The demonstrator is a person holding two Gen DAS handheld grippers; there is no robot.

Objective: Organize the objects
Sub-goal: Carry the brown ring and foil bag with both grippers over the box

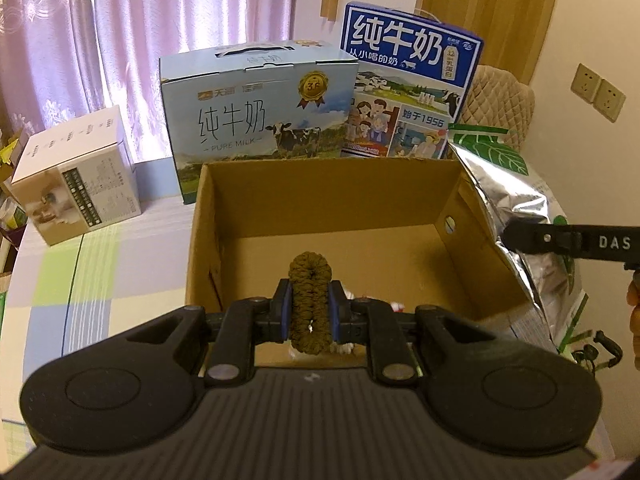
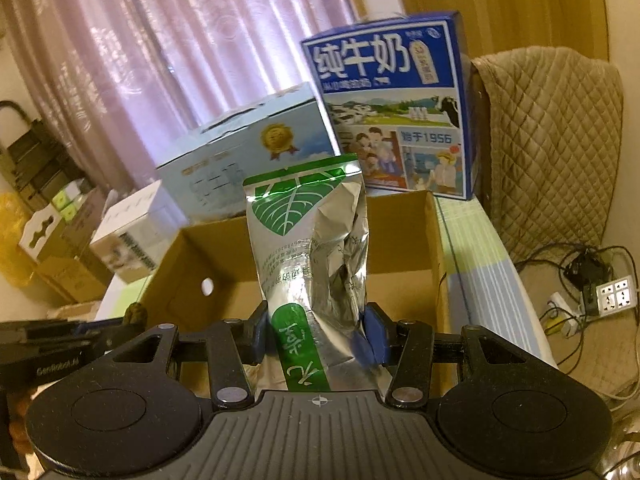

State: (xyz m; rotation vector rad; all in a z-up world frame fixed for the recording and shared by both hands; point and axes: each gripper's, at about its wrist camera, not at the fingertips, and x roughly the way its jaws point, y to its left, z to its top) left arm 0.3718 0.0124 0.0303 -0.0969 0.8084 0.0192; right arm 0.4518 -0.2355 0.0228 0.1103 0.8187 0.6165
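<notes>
Left wrist view: my table (image 1: 92, 280) carries an open cardboard box (image 1: 332, 208), with two milk cartons (image 1: 260, 120) along the far edge behind it. My right gripper (image 2: 318, 330) is clamped on a silver and green foil bag (image 2: 316, 248), held above the box's right side. My left gripper (image 1: 311, 312) pinches a brown scrunchie (image 1: 311, 300) tight over the box's near wall.

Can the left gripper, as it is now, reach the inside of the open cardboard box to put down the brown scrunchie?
Probably yes. The left gripper holds the brown scrunchie right above the cardboard box, whose top is open. The foil bag in the right gripper hangs by the box's right wall, not across the path.
</notes>
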